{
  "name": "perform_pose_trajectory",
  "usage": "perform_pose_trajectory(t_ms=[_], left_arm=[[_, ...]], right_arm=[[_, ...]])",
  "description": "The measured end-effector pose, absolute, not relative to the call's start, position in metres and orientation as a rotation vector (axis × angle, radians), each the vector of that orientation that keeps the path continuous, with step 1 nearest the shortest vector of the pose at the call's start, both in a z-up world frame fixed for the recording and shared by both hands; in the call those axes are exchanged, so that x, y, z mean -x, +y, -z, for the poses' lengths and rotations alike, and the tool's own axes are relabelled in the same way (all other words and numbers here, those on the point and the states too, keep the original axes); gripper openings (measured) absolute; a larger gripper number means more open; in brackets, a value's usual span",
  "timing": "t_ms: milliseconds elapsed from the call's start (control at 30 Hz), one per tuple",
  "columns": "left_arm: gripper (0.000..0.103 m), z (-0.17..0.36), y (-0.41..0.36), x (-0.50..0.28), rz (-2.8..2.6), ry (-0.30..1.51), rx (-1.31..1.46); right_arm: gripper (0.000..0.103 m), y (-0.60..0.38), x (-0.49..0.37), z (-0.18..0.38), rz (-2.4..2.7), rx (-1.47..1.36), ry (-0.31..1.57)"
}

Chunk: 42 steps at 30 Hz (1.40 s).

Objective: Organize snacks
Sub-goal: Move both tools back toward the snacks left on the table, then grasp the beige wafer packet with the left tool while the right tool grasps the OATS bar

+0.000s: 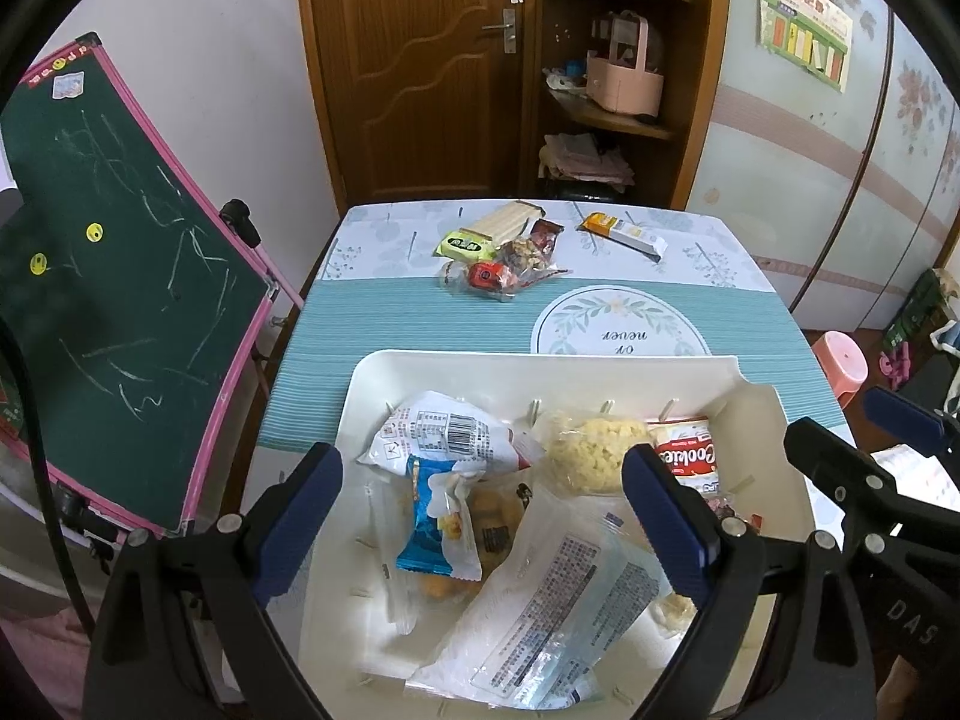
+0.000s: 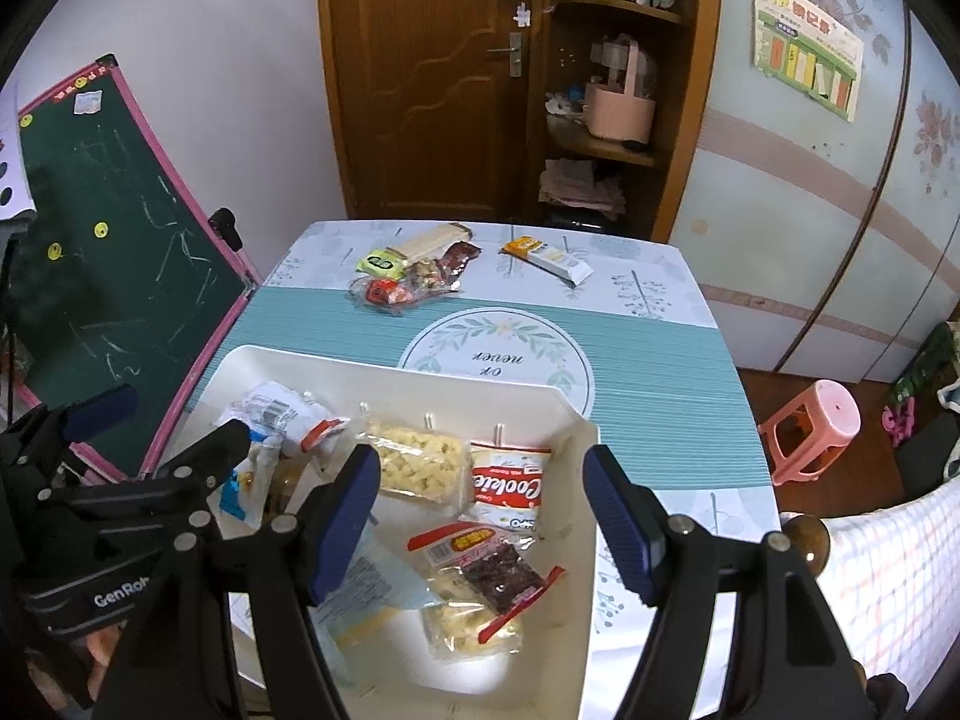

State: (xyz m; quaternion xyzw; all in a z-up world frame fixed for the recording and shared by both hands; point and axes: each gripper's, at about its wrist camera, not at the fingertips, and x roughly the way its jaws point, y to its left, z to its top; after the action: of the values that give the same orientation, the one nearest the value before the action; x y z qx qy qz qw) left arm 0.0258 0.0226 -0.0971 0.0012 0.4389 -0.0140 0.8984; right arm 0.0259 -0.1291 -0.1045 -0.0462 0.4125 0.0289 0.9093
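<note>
A: Item one, the white tray [image 1: 420, 372]; it sits on the near part of the table [image 1: 336, 360], its far rim just short of the round printed mat [image 1: 621, 324]; contents?

B: Several wrapped snacks lie inside; a white packet with a barcode [image 1: 441, 432] toward the tray's far left corner; a blue-and-white packet [image 1: 441, 531] just nearer than it; a clear bag of yellow puffed pieces [image 1: 591, 450] at the far wall; a red-and-white Cookies packet [image 2: 510, 489] beside that bag, toward the far right corner; a large clear bag with printed text [image 1: 558, 618] at the near edge.

A: Item two, snacks outside the tray?

B: A small heap of wrapped snacks [image 1: 501, 249] rests near the table's far edge, left of centre; an orange-and-white bar [image 1: 624, 234] lies apart from the heap, to its right.

A: Item three, the grippers?

B: The left gripper [image 1: 480, 516] hangs over the tray, jaws wide, nothing between the pads; the right gripper [image 2: 483, 516] hangs over the tray's right side, jaws likewise wide and empty.
</note>
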Motion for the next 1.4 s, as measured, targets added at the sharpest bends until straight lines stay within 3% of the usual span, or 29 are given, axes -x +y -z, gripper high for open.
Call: perform_pose_trajectory(t_ms=[233,433,767,1067,1233,1400], left_arm=[[0.094,0.094,0.026,-0.043,0.01,0.901,-0.044],[0.094,0.06,0.028,-0.074,0.02,0.831,-0.125],[0.094,-0.007,0.021,-0.18,0.089,0.788,-0.213],[0.094,-0.029,0.008,-0.292,0.105,0.831,-0.25],[0.094,-0.012,-0.005,-0.352,0.114,0.877,-0.296],[0.094,0.054,-0.019,-0.413,0.145,1.005,-0.364]], right_arm=[[0.071,-0.137,-0.039,0.108,-0.091,0.067,0.877],[0.071,-0.149,-0.062,0.103,-0.124,0.066,0.903],[0.071,-0.174,-0.142,0.025,-0.138,0.129,0.787],[0.07,-0.211,-0.246,-0.018,-0.094,0.088,0.794],[0.07,-0.226,-0.302,-0.031,-0.064,0.101,0.773],[0.07,-0.229,-0.367,0.009,-0.14,0.108,0.887]])
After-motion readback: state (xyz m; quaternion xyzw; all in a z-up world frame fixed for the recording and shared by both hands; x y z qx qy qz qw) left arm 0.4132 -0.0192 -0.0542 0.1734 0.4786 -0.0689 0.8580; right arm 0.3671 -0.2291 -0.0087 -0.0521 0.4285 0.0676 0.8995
